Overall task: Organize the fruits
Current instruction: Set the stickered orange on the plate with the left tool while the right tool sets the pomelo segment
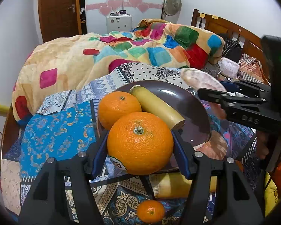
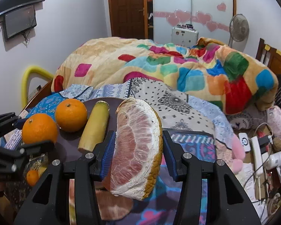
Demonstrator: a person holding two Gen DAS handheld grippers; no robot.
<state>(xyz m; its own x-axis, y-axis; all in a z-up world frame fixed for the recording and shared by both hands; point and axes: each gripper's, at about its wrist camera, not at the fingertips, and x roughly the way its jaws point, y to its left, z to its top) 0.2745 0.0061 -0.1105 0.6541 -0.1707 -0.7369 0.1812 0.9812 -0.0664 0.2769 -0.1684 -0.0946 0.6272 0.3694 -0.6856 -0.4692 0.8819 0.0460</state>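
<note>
My left gripper [image 1: 139, 136] is shut on a large orange [image 1: 140, 142], held over the near rim of a dark plate [image 1: 193, 101]. On the plate lie a second orange [image 1: 119, 108] and a yellow stick-shaped fruit piece [image 1: 157, 106]. My right gripper [image 2: 138, 133] is shut on a pink pomelo wedge [image 2: 136, 146], held above the plate's [image 2: 69, 142] right side. In the left wrist view the right gripper [image 1: 211, 95] reaches in from the right with that wedge [image 1: 202, 80]. Off the plate lie a small mandarin [image 1: 150, 211], another yellow piece [image 1: 170, 185] and a pomelo piece [image 2: 114, 204].
Everything rests on a patchwork cloth [image 1: 56, 131] on a bed. A bunched colourful blanket [image 2: 178, 69] lies behind the plate. A power strip and cables [image 2: 256, 150] clutter the right side, beside a pink soft toy [image 2: 238, 150]. A wooden headboard [image 1: 230, 30] stands at the far right.
</note>
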